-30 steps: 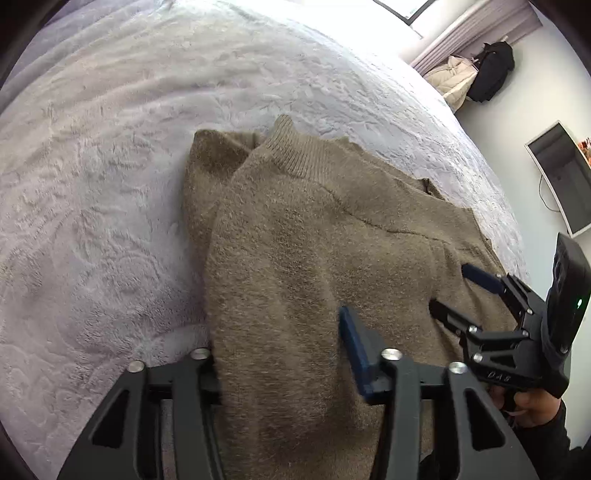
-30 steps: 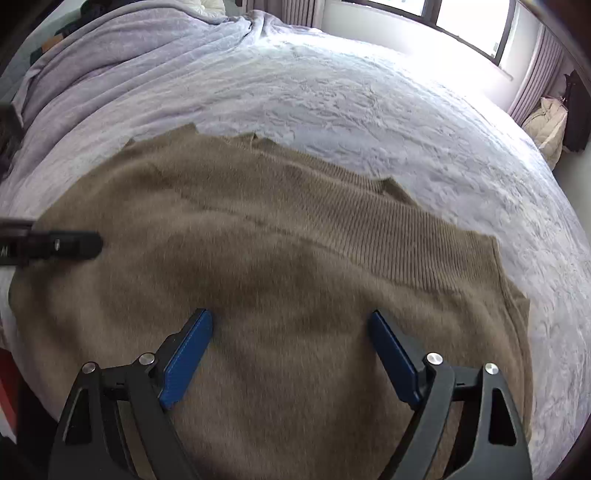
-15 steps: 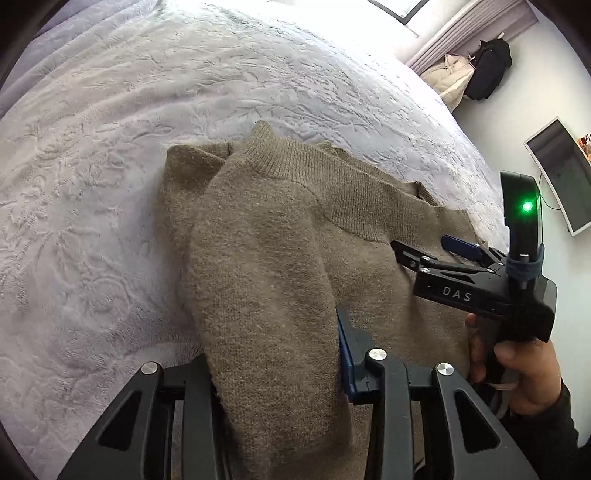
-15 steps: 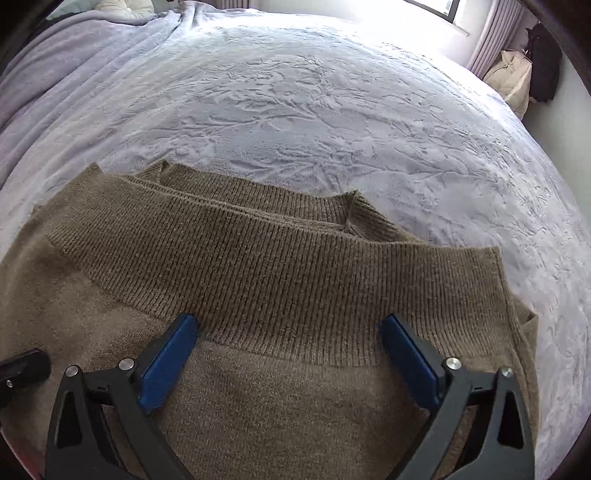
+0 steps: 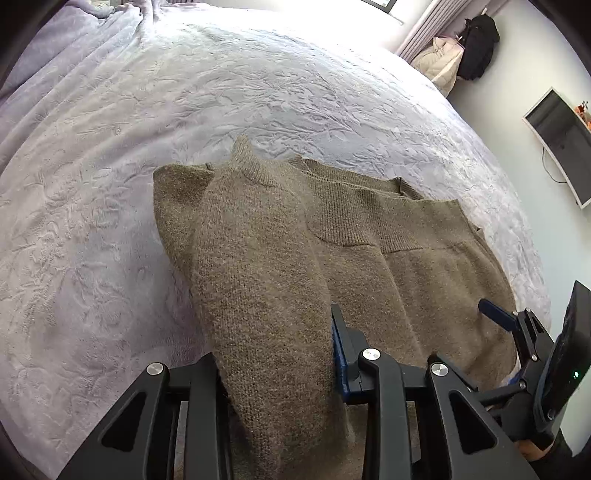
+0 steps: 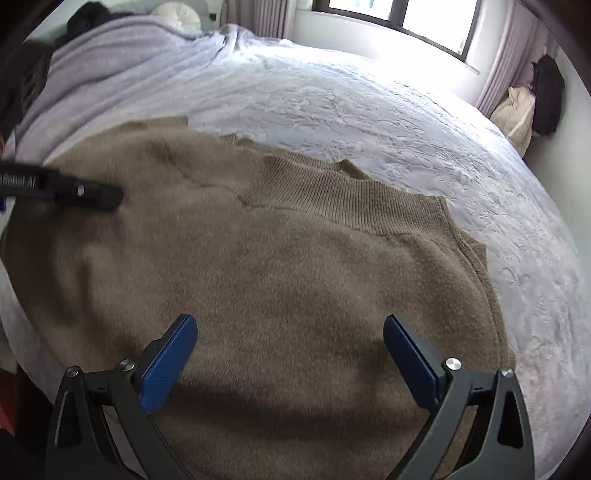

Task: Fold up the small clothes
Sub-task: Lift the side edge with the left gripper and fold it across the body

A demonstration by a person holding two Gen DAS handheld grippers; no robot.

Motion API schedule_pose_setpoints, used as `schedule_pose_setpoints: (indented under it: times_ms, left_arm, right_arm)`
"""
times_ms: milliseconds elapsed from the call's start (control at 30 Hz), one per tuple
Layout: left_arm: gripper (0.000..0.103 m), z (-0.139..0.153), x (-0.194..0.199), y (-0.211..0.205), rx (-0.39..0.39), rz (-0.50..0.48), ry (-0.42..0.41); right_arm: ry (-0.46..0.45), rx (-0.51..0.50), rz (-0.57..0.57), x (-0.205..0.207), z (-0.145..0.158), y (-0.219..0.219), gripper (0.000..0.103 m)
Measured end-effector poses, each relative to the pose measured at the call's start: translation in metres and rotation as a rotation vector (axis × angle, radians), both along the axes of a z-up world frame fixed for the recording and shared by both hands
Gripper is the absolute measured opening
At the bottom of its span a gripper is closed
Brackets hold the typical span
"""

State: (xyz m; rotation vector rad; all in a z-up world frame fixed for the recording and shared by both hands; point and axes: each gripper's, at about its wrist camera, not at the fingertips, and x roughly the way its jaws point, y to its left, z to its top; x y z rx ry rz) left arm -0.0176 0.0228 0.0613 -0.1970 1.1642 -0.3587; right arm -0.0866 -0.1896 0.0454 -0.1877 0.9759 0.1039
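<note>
While bunched, fuzzy brown knit sweater (image 5: 258,280), embossed bedspread (image 5: 110,184)

A home bedroom: wide quilted bed (image 5: 258,92), curtained window (image 6: 399,22), wall-mounted screen (image 5: 561,140).

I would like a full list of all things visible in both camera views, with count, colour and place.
sweater: one, brown, flat on the bed; a fold of it is lifted.
bedspread: one, pale lilac, over the bed.
blanket: one, lilac, bunched at the far end.
window: one, bright, far wall.
bags: beige and black, against the wall.
screen: one, dark, on the right wall.
left claw: black with blue pads, closing on the lifted fold.
right claw: black with blue pads, open above the sweater.
</note>
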Motion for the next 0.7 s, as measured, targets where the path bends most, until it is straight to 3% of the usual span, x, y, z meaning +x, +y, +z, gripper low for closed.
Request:
schedule_pose_setpoints:
  times_ms: [100, 167, 267, 433, 700]
  left_arm:
    - [0.029, 0.004, 0.001, -0.002, -0.009, 0.017, 0.025]
    - [0.027, 0.020, -0.005, -0.010, -0.006, 0.003, -0.001]
    - [0.020, 0.047, -0.014, -0.029, 0.003, -0.037, -0.049]
    - [0.019, 0.083, -0.020, -0.101, 0.053, -0.164, -0.105]
    - [0.019, 0.089, -0.015, -0.229, 0.114, -0.356, -0.086]
  right_arm:
    - [0.047, -0.008, 0.031, 0.018, -0.020, 0.002, 0.102]
    - [0.053, 0.034, 0.030, 0.020, -0.008, -0.006, 0.101]
    - [-0.012, 0.096, -0.009, 0.012, 0.015, -0.035, 0.101]
    - [-0.053, 0.073, -0.023, -0.008, 0.029, -0.079, 0.101]
    - [-0.071, 0.156, 0.026, -0.045, 0.016, -0.111, 0.101]
